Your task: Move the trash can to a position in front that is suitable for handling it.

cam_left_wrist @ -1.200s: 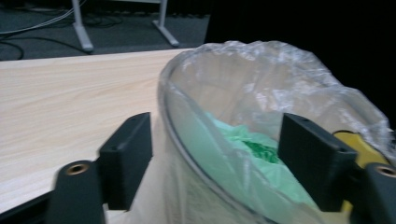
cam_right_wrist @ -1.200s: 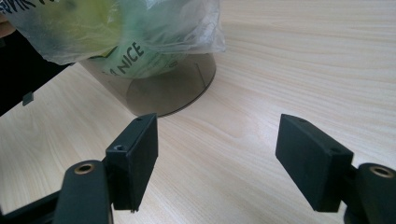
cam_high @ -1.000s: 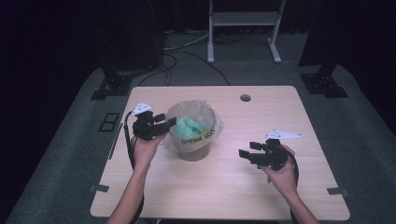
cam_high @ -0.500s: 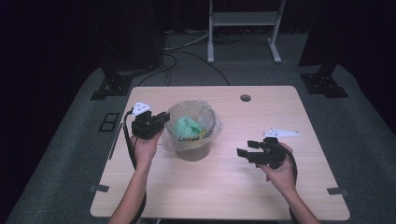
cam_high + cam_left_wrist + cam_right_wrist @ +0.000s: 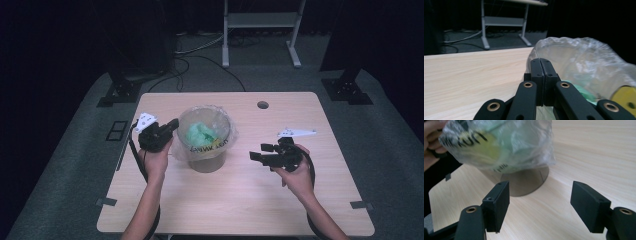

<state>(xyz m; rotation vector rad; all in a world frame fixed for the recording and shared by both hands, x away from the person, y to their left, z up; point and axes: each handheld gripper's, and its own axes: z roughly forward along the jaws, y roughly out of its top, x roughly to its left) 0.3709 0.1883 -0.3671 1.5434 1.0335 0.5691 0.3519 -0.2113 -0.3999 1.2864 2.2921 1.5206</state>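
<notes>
A small grey bin stands mid-table, lined with a clear plastic bag that carries yellow print and black lettering. Something crumpled and green lies inside. My left gripper is at the bag's left rim; its jaws have just been closing and now stand shut. In the left gripper view the left gripper has its pads pressed together right against the bag; whether film is pinched I cannot tell. My right gripper hovers right of the bin, open. The right gripper view has the right gripper facing the bin's base.
The wooden table has a cable hole at the back and tape marks near its front corners. A metal stand and black tripod feet sit on the floor behind. A hand is beside the bag in the right gripper view.
The left gripper's jaws have closed at the bag's left rim. The right gripper has lifted a little and edged away from the front edge.
</notes>
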